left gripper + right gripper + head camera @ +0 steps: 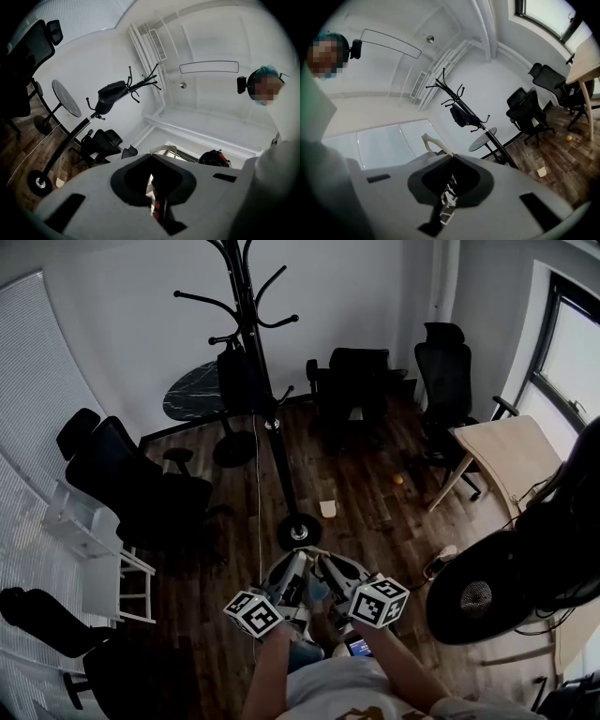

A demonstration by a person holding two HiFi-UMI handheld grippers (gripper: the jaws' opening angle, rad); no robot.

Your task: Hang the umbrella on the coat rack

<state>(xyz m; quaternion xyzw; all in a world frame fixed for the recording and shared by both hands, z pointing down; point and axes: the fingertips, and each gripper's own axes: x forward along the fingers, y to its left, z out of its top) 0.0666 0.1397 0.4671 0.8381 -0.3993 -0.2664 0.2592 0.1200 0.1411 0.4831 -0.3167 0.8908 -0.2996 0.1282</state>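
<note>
The coat rack's (284, 474) top is cut off by the frame, and which hook bears the dark folded umbrella (240, 379) is unclear. It hangs beside the pole, long axis upright. The left tool (293, 566) and right tool (328, 568) are each pressed together, empty.

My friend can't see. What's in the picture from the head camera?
A tall black coat rack stands on a dark wooden floor, a dark bundle hanging on it. Low in the picture, a person holds the left hand-held gripper and the right hand-held gripper close together, pointing toward the rack's base. Black office chairs stand around.
</note>
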